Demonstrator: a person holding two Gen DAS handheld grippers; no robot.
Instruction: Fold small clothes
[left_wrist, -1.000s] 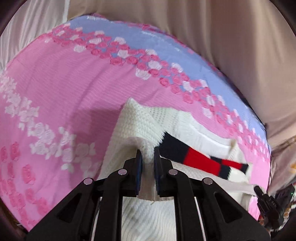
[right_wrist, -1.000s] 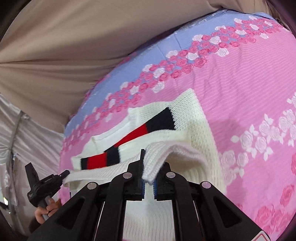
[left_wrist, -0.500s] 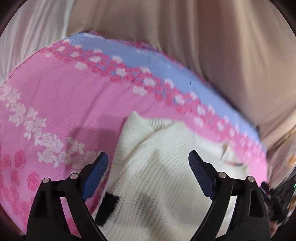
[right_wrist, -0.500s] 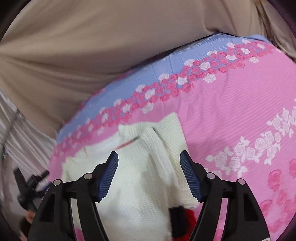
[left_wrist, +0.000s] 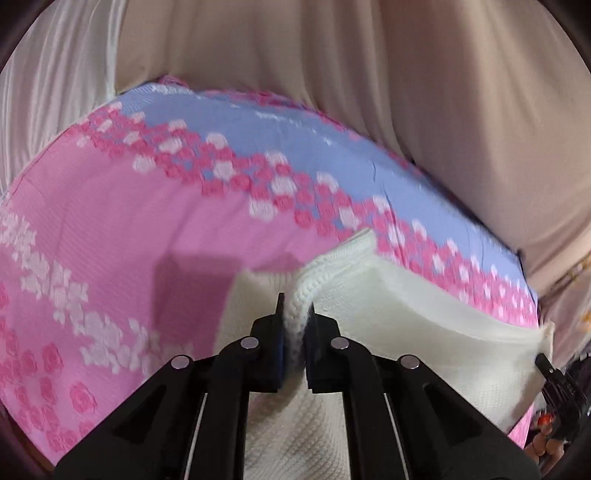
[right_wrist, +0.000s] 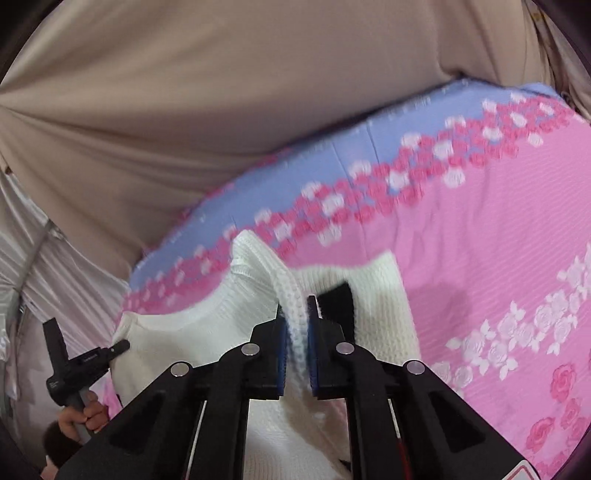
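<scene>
Looking at this one I'd say the fold is mid-way; the left gripper (left_wrist: 295, 314) is clamped on a ribbed edge of the white knit sweater (left_wrist: 388, 306), and the right gripper (right_wrist: 295, 310) is pinching another ribbed edge of it, so both ends are lifted off the pink floral bedspread (left_wrist: 110, 229); the rest of the garment sags onto the bed between them; a dark stripe (right_wrist: 338, 302) peeks out beside the right claw; laying it over and smoothing is left, I reckon.
</scene>
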